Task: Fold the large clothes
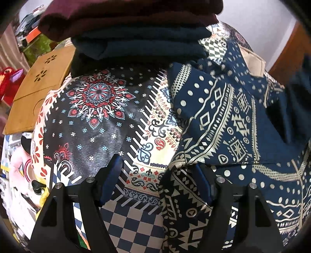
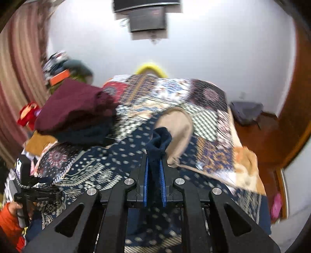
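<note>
Two folded garments sit stacked at twelve o'clock in the left wrist view: one maroon garment [image 1: 128, 17] on top and one dark navy garment [image 1: 143, 46] beneath it. One navy patterned garment [image 1: 223, 120] spreads from three o'clock toward the centre, over one patchwork bedspread [image 1: 97, 120]. One wooden board [image 1: 38, 93] lies at nine o'clock, with one red plush toy [image 1: 7, 81] beside it. There are two grippers: the left gripper [image 1: 158, 181] and the right gripper [image 2: 155, 175], each with two fingers.
</note>
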A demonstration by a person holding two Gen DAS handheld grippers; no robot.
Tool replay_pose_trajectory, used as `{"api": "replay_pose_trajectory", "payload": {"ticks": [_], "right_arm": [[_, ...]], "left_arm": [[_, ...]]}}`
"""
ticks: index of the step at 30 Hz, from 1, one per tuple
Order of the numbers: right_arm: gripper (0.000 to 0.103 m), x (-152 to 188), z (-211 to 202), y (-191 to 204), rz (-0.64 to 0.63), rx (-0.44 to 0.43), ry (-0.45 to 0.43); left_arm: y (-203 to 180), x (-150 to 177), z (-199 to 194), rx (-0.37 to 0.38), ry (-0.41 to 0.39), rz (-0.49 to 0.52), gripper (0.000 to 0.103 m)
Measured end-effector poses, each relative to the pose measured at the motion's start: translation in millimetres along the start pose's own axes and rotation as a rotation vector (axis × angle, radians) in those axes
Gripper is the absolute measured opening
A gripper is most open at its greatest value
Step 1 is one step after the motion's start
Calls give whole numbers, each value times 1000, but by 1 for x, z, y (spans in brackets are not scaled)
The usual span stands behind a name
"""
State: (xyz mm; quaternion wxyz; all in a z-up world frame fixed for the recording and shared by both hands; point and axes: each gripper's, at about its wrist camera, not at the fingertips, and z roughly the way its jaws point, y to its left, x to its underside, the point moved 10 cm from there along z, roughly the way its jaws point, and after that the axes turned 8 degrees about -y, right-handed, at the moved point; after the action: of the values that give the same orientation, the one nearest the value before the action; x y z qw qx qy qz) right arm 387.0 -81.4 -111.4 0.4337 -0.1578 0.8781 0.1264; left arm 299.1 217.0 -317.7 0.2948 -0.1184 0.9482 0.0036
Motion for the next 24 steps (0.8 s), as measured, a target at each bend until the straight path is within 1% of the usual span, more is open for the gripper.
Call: {"api": "replay_pose_trajectory", "payload": {"ticks": [4, 6, 11, 15, 18, 22, 24], "right_arm": [[9, 26, -5, -34, 81, 44, 37], [9, 44, -6, -48, 124, 67, 60], [9, 73, -17, -79, 193, 105, 103], [9, 94, -25, -95, 247, 121, 133], [10, 104, -31, -105, 298, 102, 147], [10, 114, -40, -111, 333, 97, 141], [10, 115, -46, -113, 332, 111, 135]], "left_arm": [[3, -1, -2, -13, -7, -28, 71], [4, 2, -1, -25, 2, -30, 71], [6, 8, 4, -44, 21, -41, 71], [7, 11, 5, -52, 26, -45, 72], [6, 12, 3, -63, 30, -35, 72], [4, 17, -4, -69, 39, -21, 72], [2, 18, -10, -64, 38, -15, 72]]}}
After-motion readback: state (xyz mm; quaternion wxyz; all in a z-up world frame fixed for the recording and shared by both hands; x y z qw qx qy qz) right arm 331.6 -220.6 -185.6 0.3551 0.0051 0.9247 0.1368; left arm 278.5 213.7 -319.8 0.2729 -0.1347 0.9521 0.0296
